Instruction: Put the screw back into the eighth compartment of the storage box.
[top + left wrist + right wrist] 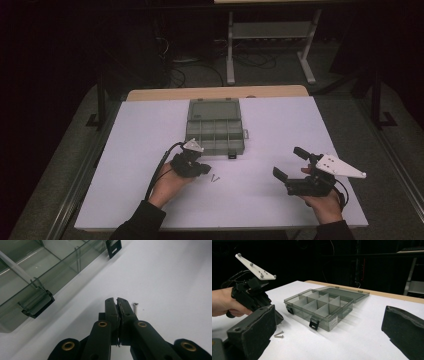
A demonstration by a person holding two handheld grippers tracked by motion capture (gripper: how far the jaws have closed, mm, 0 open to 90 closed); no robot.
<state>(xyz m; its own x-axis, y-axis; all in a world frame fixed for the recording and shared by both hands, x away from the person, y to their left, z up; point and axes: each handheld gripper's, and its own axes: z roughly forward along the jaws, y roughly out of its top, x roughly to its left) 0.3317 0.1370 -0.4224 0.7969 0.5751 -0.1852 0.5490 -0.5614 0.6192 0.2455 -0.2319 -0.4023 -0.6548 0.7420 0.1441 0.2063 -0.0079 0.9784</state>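
Observation:
A grey see-through organiser box (215, 131) lies open in the middle of the white table (280, 120), its lid folded flat behind it and its compartments (318, 305) bare. Two small screws (215, 178) lie on the table in front of the box. My left gripper (205, 169) points at them with its jaws shut, tips just short of the screws. Its own view has the pads pressed together (117, 301), with one screw (135, 307) beside the right jaw. My right gripper (291, 164) stands open to the right, its wide pads (254, 327) framing the box.
Black latches (232, 155) hang from the box's front wall. A wooden edge (215, 93) runs along the far side of the table. Beyond it stand a white frame's legs (231, 60) and cables on the dark floor.

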